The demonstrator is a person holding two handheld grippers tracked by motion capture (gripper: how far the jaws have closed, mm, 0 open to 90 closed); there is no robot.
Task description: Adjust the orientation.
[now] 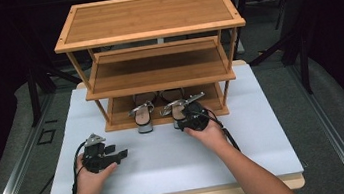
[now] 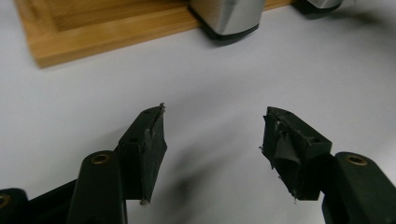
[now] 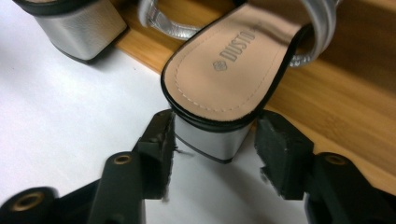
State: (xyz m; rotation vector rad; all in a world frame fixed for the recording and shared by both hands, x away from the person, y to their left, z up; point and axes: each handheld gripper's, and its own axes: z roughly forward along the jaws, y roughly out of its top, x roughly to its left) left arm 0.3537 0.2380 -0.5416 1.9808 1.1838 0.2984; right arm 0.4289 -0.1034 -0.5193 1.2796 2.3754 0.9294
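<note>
Silver block heel of the right sandal [image 3: 212,137] sits right between the jaws of our right tool [image 3: 215,144], and that is the relation the next move turns on. In the right gripper view the left pad [image 3: 161,135] looks touching or just shy of the heel's side, and the right pad [image 3: 275,140] stands just beside it with a thin gap, so we read the tool as half closed around the heel, not yet pinching it. The sandal's long axis runs straight away from the tool, heel toward us, toe in under the bottom shelf [image 1: 117,119] of the bamboo rack [image 1: 151,29]; its heel hangs off the shelf's front edge onto the white tabletop [image 1: 168,163]. So the likely pull is back along that axis, toward us. The other sandal [image 1: 143,117] lies just to the left, parallel, heel also off the front edge. In the high view our right tool [image 1: 190,116] is at the right sandal [image 1: 178,111], while the left tool [image 1: 112,153] rests on the tabletop, well apart from both. Left tool jaws spread wide, nothing between them, in the left gripper view [image 2: 212,140]; it faces the left sandal's heel [image 2: 226,21]. Right hand is clearly the nearer one.
</note>
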